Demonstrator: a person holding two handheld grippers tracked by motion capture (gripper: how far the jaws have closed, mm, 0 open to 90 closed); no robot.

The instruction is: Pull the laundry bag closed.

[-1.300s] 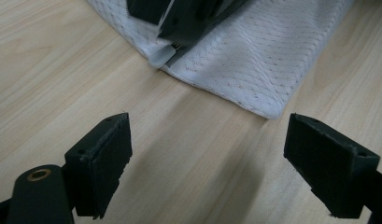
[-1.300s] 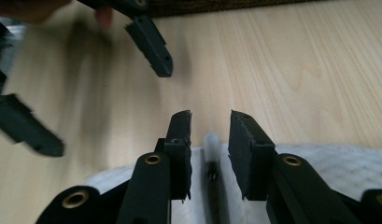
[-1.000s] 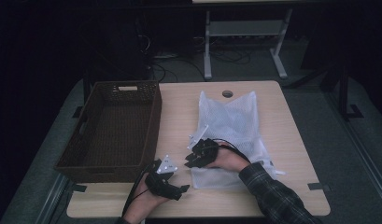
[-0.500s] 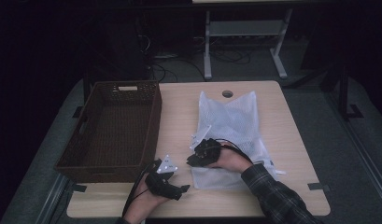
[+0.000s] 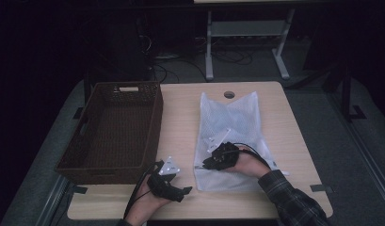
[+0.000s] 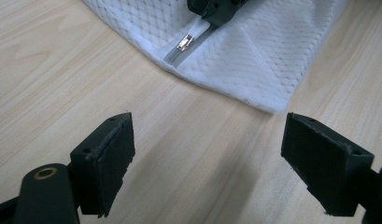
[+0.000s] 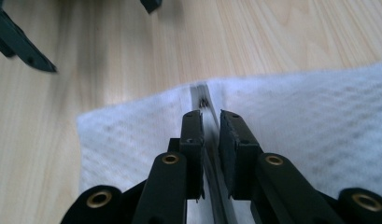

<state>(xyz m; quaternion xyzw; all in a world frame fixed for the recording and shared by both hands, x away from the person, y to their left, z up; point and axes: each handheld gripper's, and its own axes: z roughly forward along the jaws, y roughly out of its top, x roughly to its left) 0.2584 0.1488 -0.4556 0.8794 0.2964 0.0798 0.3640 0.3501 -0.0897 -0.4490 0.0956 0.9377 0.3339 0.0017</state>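
Note:
A white mesh bag (image 5: 232, 122) lies flat on the wooden table (image 5: 180, 113), its zipper (image 6: 185, 43) near the bag's lower left corner. My right gripper (image 5: 206, 164) rests on the bag over the zipper line. Its jaws have just been closing and now stand a narrow slit apart. The zipper tape runs under that slit, and the small slider (image 7: 202, 101) lies just beyond the tips, not pinched. My left gripper (image 5: 184, 190) lies on bare wood near the table's front edge. It is open wide and empty, and points at the bag's corner (image 6: 272, 107).
A dark woven basket (image 5: 110, 165) stands empty on the table's left side, close beside the left hand. A round cable hole (image 5: 229, 94) sits at the table's far edge above the bag. Bare wood lies between the basket and the bag.
The right gripper has slid a little to the right along the bag, and its jaws have narrowed. The left gripper has stayed where it was.

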